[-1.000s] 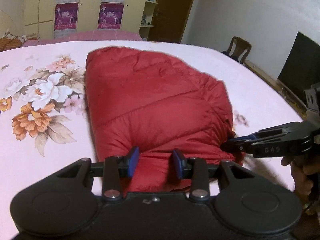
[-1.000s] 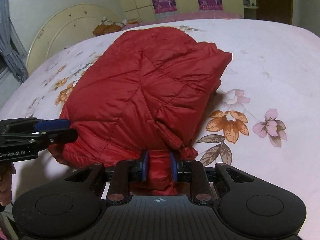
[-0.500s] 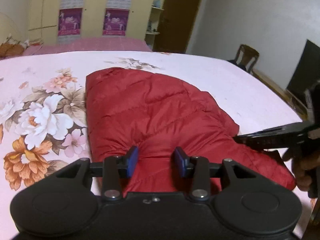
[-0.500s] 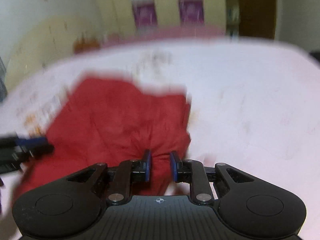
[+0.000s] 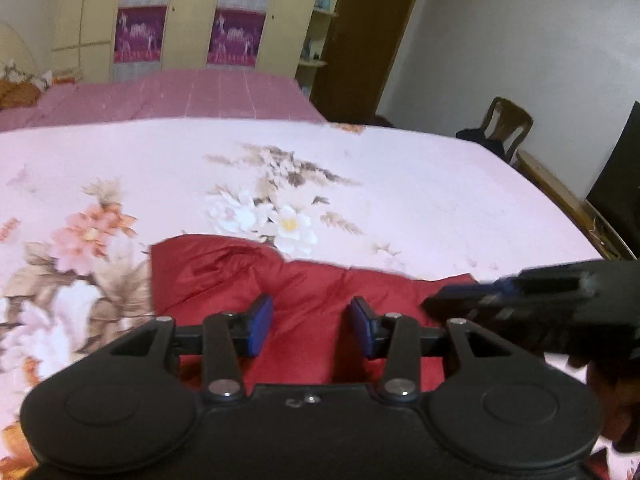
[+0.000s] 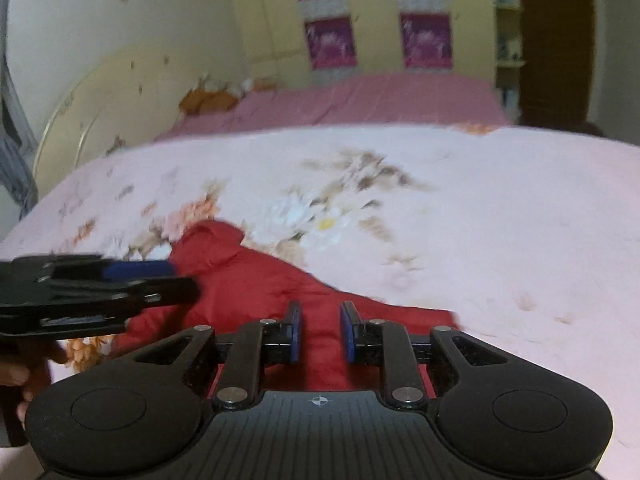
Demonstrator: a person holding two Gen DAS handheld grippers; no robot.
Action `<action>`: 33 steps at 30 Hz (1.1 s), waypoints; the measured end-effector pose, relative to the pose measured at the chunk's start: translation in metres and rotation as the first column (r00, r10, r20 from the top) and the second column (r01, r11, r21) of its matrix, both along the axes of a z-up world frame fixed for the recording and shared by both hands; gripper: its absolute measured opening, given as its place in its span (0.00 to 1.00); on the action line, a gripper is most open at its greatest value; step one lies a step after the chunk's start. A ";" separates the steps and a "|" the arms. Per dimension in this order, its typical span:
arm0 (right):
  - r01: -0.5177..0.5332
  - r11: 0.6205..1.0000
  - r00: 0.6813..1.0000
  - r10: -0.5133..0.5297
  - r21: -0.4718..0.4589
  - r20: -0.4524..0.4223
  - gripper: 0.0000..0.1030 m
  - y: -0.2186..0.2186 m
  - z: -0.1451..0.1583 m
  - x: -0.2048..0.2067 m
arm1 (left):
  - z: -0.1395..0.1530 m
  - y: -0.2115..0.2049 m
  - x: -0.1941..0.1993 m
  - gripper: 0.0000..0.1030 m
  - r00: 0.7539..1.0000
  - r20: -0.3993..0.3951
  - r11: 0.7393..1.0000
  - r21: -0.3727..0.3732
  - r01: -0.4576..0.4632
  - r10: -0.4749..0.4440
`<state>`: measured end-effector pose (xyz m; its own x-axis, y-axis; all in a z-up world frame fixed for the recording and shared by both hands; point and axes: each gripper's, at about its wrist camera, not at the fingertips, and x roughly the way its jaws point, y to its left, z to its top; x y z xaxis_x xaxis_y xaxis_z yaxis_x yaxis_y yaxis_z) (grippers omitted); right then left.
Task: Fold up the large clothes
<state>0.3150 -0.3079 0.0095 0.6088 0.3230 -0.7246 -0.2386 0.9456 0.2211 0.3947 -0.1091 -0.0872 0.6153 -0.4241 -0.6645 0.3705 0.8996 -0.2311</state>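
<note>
Jacket, red, quilted (image 5: 320, 292): lies on the bed (image 5: 400, 184), near edge, over the floral sheet; only a low band of it shows ahead of both cameras.

Left gripper (image 5: 311, 327): fingers parted with red fabric between them; they have just been opening, and the pads do not appear to press the cloth. Held by a hand (image 6: 24, 364).

Right gripper (image 6: 320, 332): fingers (image 6: 295, 330) narrowly set, a ridge of jacket running up between them; reads as a pinch on the fabric.

Step in hand, as judged: hauling the folded bundle toward the near side of the bed, left side letting go.

Next move calls for: freeing the right pinch too, then smoothing or re-gripping an edge for a further fold, without dragging the layers apart.

Change from earlier frames: jacket filled most of each view a second ago; now far more bare sheet lies beyond it. Both grippers have drawn back across the bed.
</note>
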 end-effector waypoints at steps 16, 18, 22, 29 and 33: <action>0.022 0.997 0.999 -0.025 0.071 0.045 0.21 -0.032 0.013 -0.047 | 0.020 -0.007 -0.050 0.65 0.999 0.042 0.989 0.150 0.004 -0.011; 0.004 0.996 0.999 -0.008 0.085 0.039 0.21 -0.035 0.018 -0.068 | 0.022 -0.005 -0.067 0.59 0.999 0.037 0.990 0.142 0.009 -0.014; -0.039 0.997 0.999 0.037 0.066 0.035 0.21 -0.029 0.013 -0.092 | 0.024 -0.004 -0.093 0.52 0.999 0.040 0.993 0.118 0.004 -0.009; -0.011 0.999 0.999 0.013 0.051 -0.035 0.21 -0.024 -0.028 -0.077 | -0.001 -0.014 -0.093 0.53 1.000 0.020 0.985 0.174 -0.015 0.012; -0.023 0.998 1.000 0.022 0.056 0.019 0.21 -0.032 -0.003 -0.097 | 0.020 -0.006 -0.116 0.52 0.999 0.051 0.990 0.143 -0.023 0.016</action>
